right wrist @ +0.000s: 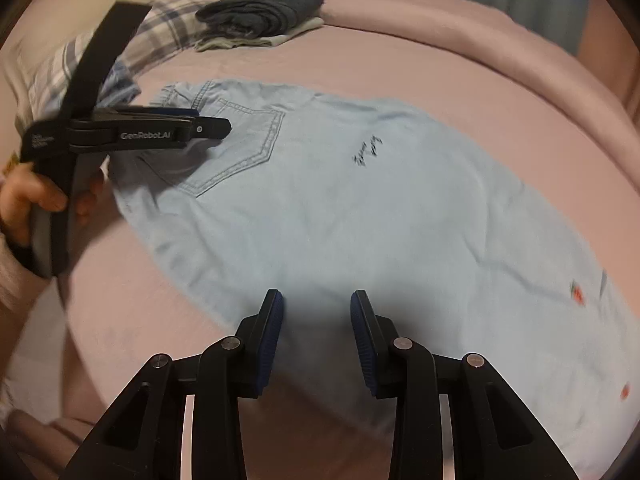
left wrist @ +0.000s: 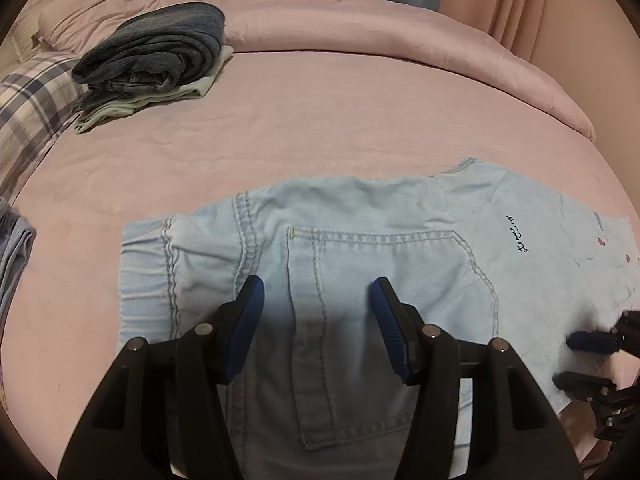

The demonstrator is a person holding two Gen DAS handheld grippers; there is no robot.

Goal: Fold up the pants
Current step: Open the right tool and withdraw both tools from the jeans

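Light blue denim pants (left wrist: 360, 248) lie flat on the pink bed, back pocket (left wrist: 384, 280) up, with small black lettering and red marks on the leg; they also show in the right wrist view (right wrist: 360, 208). My left gripper (left wrist: 316, 292) is open and empty just above the pocket near the waistband; it shows from the side in the right wrist view (right wrist: 224, 126). My right gripper (right wrist: 317, 304) is open and empty over the near edge of the pants' leg; it shows at the right edge of the left wrist view (left wrist: 562, 360).
A stack of folded dark jeans on a pale green garment (left wrist: 152, 56) lies at the far left of the bed (left wrist: 320, 112). A plaid pillow (left wrist: 32, 100) and a bunched pink duvet (left wrist: 400, 28) lie behind. Bluish fabric (left wrist: 14, 248) lies at the left edge.
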